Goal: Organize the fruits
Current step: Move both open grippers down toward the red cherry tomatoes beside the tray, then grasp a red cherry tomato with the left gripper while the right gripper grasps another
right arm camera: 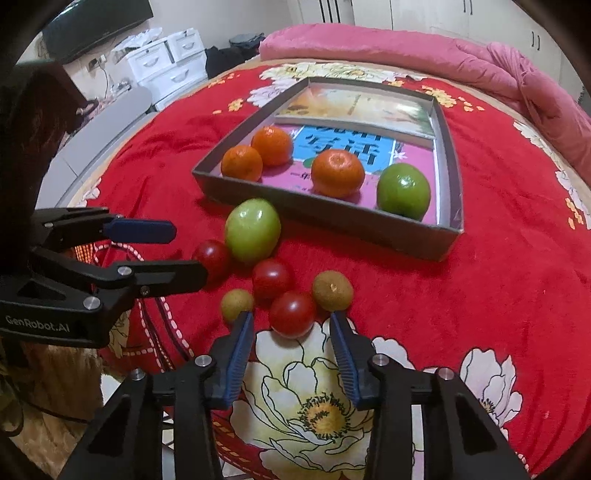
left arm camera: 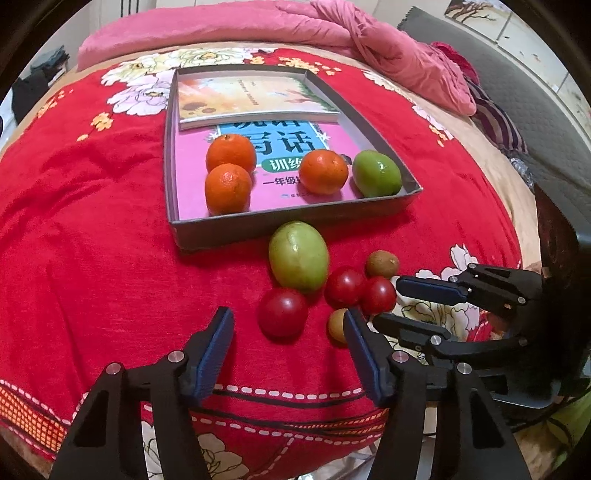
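Note:
A grey shallow box on the red bedspread holds three oranges and a green fruit, on top of books. In front of it lie a larger green fruit, three red tomatoes and two small brown kiwis. My left gripper is open, just short of one tomato. My right gripper is open, with a tomato just ahead of its tips.
A pink quilt lies along the far edge of the bed. White drawers stand off the bed to the left. A grey headboard is at the right.

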Demonstrator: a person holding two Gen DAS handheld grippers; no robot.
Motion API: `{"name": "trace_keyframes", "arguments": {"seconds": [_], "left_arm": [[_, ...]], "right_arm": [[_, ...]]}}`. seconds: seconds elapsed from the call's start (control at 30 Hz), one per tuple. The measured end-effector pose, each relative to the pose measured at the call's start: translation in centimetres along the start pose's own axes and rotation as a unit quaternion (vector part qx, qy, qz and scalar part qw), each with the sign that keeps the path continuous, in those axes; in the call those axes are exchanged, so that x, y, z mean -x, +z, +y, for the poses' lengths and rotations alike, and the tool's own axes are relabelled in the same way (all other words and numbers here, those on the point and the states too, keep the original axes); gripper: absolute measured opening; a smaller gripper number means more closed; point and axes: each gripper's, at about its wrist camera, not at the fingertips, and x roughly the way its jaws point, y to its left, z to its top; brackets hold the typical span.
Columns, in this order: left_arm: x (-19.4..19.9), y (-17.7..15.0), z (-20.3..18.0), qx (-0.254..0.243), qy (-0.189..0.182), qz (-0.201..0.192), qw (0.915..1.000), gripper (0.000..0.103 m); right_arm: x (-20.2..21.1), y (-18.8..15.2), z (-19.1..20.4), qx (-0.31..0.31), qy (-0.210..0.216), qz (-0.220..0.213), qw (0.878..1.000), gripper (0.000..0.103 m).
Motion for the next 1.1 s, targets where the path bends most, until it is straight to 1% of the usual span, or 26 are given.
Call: {"name": "trace_keyframes", "arguments": {"seconds": [0.03,0.1,0.17,0.23,0.33,0.43,0.57,0.87,0.93,1.1], "left_arm": [[-0.1,0.0,0.0,0.001,-0.002,0.001,1.0,0.063],[-0.2,0.0,0.1,0.003,-0.003,0.003,1.0,0.063],[-0.4,0.0,0.2,0.004,-0.003,0.005,1.0,0.059],[-0.6,0.0,0.3,0.006,-0.005,0.008,0.9999,0.057],[-1.0,0.0,0.7,0.012,-0.007,0.013,0.9998,0.056],[-1.3,0.1,0.9,0.015,-0.011,0.015,0.9997,0.05],[-1.7,0.2,0.9,0.017,-0.016,0.019,0.9996,0.049],[-2.7,0.3,0.2,0.002,-0.015,0.027,0.9995,0.048],[-2.9,0.5,0.1,0.001,-0.012,0.025,0.9996,0.043],[-3.5,0.5,-0.1,-0.01,-0.002,0.032,0.9994,0.038]], "right_arm": [[-0.1,-0.1,0.0,0.0,-0.001,0.002,1.0,0.039],[-0.5,-0.1,-0.1,-0.001,-0.003,0.004,1.0,0.034],[-0.8,0.0,-0.2,-0.002,-0.001,0.007,1.0,0.03],[-1.1,0.1,-0.2,-0.003,0.002,0.008,1.0,0.03],[-1.6,0.2,0.0,0.003,-0.005,0.011,1.0,0.03],[-2.0,0.3,0.2,0.006,-0.01,0.009,1.0,0.03],[-2.2,0.5,0.3,0.011,-0.015,0.007,1.0,0.029],[-2.4,0.8,0.1,0.012,-0.016,0.0,1.0,0.029],[-2.4,0.8,-0.1,0.01,-0.014,0.0,1.0,0.029],[-2.2,0.9,-0.2,0.008,-0.014,-0.004,1.0,0.029]]}}
